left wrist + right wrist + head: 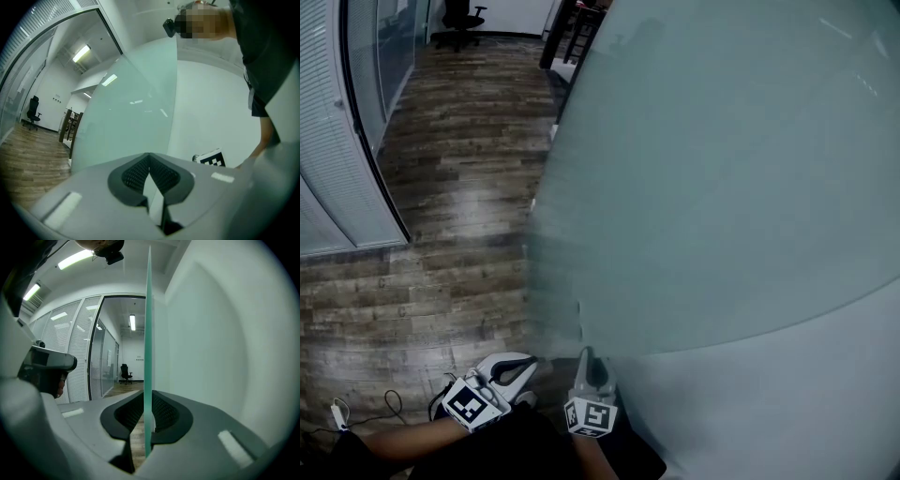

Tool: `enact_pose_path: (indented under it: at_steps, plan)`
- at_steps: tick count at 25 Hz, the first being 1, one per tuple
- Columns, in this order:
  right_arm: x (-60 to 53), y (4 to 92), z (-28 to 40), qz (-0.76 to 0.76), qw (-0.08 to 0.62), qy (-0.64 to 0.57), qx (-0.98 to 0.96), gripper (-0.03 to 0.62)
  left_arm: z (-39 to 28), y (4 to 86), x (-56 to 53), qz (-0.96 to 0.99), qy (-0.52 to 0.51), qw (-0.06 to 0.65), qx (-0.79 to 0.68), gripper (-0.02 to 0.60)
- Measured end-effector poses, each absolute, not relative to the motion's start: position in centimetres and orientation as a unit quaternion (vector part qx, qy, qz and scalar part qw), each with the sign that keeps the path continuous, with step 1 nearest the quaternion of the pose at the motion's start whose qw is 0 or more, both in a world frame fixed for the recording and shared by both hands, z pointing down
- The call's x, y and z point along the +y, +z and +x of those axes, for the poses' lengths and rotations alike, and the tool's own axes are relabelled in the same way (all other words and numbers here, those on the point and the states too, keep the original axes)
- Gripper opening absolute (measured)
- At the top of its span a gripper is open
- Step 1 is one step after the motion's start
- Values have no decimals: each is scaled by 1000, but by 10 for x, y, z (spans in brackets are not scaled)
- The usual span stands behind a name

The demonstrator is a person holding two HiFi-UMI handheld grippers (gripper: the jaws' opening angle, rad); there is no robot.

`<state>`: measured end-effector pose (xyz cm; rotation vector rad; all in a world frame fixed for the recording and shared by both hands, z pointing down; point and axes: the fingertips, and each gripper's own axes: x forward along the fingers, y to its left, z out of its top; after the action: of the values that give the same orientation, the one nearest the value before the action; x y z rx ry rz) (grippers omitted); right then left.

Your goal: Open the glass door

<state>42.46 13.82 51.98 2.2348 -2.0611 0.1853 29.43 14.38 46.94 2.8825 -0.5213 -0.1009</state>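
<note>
The left gripper (150,158), jaws together, faces the frosted glass door (131,117), an office chair (33,111) far left of it

Glass door (722,169): pale frosted green, edge deeper green. Floor (459,141): streaky brown-grey wood planks. Blinds (323,159): white, slatted. Office chair (461,21): black. Wall (787,403): white. Left gripper (150,161), right gripper (147,404): light grey, black meshed pads (165,412), black-and-white square markers (473,405).

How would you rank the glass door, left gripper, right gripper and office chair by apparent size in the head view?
1. glass door
2. left gripper and right gripper, too alike to rank
3. office chair, though far off
</note>
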Motion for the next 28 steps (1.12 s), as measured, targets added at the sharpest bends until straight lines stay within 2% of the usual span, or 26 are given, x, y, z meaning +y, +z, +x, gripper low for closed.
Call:
enact_pose_path:
  at_steps: [6,28]
  plan:
    - [143,521,466,736,34,68,-673,55,317,477,144,975,-23,109,-192,0]
    - [133,522,587,747,53,54,-661,74,368,488,160,968,-25,129,-216,0]
